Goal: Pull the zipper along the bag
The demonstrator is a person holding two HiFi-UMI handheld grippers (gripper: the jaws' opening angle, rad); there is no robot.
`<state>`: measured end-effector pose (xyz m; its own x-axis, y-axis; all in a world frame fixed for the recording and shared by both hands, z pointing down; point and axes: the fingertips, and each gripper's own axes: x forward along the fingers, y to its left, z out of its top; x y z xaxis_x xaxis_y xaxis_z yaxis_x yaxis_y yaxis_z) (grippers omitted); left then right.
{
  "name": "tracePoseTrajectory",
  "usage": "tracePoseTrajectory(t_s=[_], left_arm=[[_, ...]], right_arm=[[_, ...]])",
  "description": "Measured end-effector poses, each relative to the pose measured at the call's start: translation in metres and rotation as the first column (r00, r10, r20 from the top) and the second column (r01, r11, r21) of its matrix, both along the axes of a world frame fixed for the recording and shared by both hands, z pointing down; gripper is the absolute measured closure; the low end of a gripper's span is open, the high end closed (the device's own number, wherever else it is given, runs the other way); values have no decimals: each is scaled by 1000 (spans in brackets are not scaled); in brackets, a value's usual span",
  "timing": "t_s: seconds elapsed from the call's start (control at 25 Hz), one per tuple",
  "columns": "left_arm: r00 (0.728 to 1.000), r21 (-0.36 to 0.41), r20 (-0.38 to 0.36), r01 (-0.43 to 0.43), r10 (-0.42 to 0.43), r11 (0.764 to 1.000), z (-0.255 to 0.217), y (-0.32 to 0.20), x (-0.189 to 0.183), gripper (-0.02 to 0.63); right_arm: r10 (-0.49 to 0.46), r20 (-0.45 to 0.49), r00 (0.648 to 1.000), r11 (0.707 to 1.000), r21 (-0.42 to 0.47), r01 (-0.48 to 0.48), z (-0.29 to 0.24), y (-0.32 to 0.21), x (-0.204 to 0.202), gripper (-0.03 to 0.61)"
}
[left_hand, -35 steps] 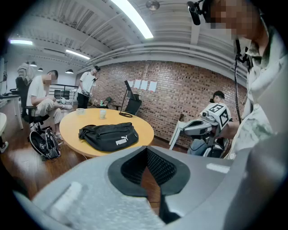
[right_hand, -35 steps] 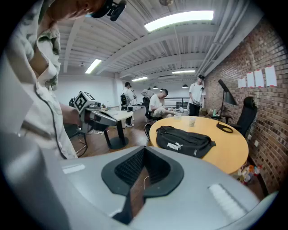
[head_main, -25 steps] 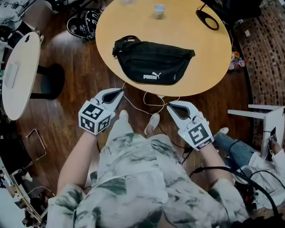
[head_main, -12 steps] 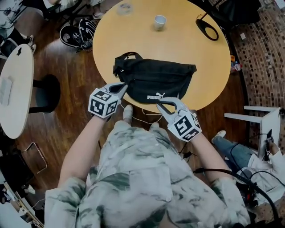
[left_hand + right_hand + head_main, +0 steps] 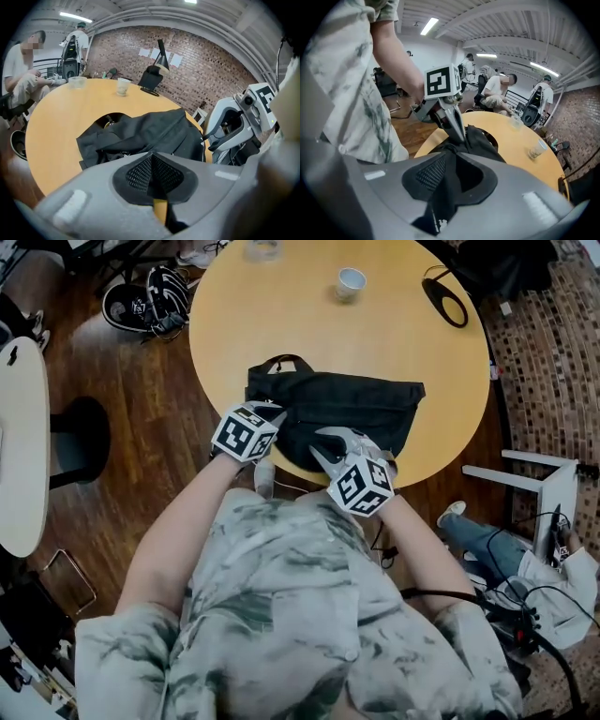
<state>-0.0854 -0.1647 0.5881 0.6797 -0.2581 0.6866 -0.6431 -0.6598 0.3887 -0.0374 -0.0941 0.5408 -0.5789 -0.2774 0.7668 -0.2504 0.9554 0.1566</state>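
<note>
Closest to you, your right gripper [image 5: 449, 174] sits at the near edge of the black waist bag [image 5: 349, 405]. Its jaws are opening, with a fold of the bag's black fabric in the gap between them, and the pads are not pinching it. Your left gripper [image 5: 152, 174] is clenched, pads pressed together with nothing between them, and its tip sits at the bag's left end. The bag lies across the near part of the round wooden table [image 5: 403, 343], long side toward you and its near edge close to the table's rim. The zipper pull is too small to pick out in any view. Beyond the bag and well apart from it, a small paper cup [image 5: 351, 282] stands upright, and a clear plastic cup [image 5: 77, 82] stands at the far rim. A black ring-shaped object [image 5: 444, 301] lies to the far right. On the floor past the table's left side lies a black helmet [image 5: 155, 296]
</note>
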Motion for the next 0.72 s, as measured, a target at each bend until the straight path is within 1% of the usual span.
tracePoseTrajectory(t_s=[0.08,0.2,0.36,0.44,0.56,0.64,0.72], left_arm=[[999,-18,2,-40,40,999,8,1,2,612],[996,-36,-3,-86,86,996,18,1,4,612],[993,-59,-23,-116,114,992,24,-1,8,612],[992,-63,-32,-127,125,990,24,-1,9,612],[990,-62,-45,-137,134,989,24,1,10,612],[989,-58,-48,-140,137,988,24,4,10,612],[989,-55,-45,-143,141,988,24,6,8,613]], right_arm=[[-36,-54,998,999,32,37,11,-5,-7,505],[-110,-135,985,989,85,122,25,-13,-18,500],[-214,-241,947,960,125,249,41,-23,-31,490],[-263,-293,919,943,126,309,49,-27,-35,468],[-317,-343,884,925,95,368,60,-26,-39,429],[-339,-355,871,918,77,388,65,-22,-43,428],[-345,-360,867,918,64,391,67,-21,-46,425]])
